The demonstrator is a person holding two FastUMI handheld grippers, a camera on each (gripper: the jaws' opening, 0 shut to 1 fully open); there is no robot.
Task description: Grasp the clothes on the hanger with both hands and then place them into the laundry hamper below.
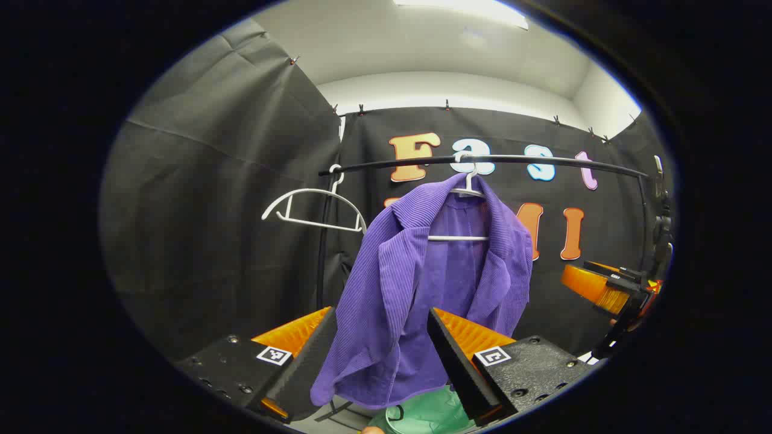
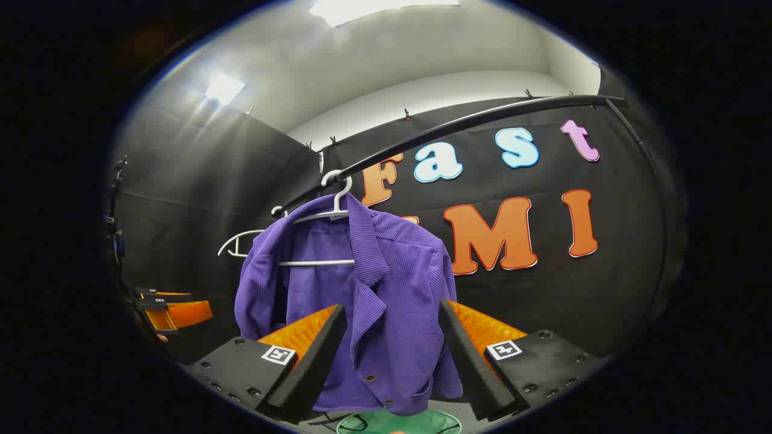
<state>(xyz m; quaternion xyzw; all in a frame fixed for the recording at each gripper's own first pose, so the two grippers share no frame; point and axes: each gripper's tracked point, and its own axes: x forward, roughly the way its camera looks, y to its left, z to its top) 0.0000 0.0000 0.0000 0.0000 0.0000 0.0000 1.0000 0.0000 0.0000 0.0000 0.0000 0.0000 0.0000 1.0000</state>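
A purple corduroy jacket [image 1: 416, 265] hangs on a white hanger [image 1: 467, 193] from a black rail [image 1: 543, 160]. My left gripper [image 1: 380, 319] is open, and the jacket's left front panel hangs in line with the gap between its fingers. In the right gripper view the jacket [image 2: 392, 283] hangs from the same hanger [image 2: 335, 208], and my right gripper [image 2: 392, 310] is open with the buttoned front panel in line with its gap. The green laundry hamper [image 1: 431, 415] sits under the jacket, its rim [image 2: 362, 422] low in the right gripper view.
An empty white hanger [image 1: 313, 211] hangs on the rail to the left of the jacket. The right gripper [image 1: 603, 289] shows at the far right of the left gripper view; the left gripper [image 2: 172, 313] shows at the far left of the right gripper view.
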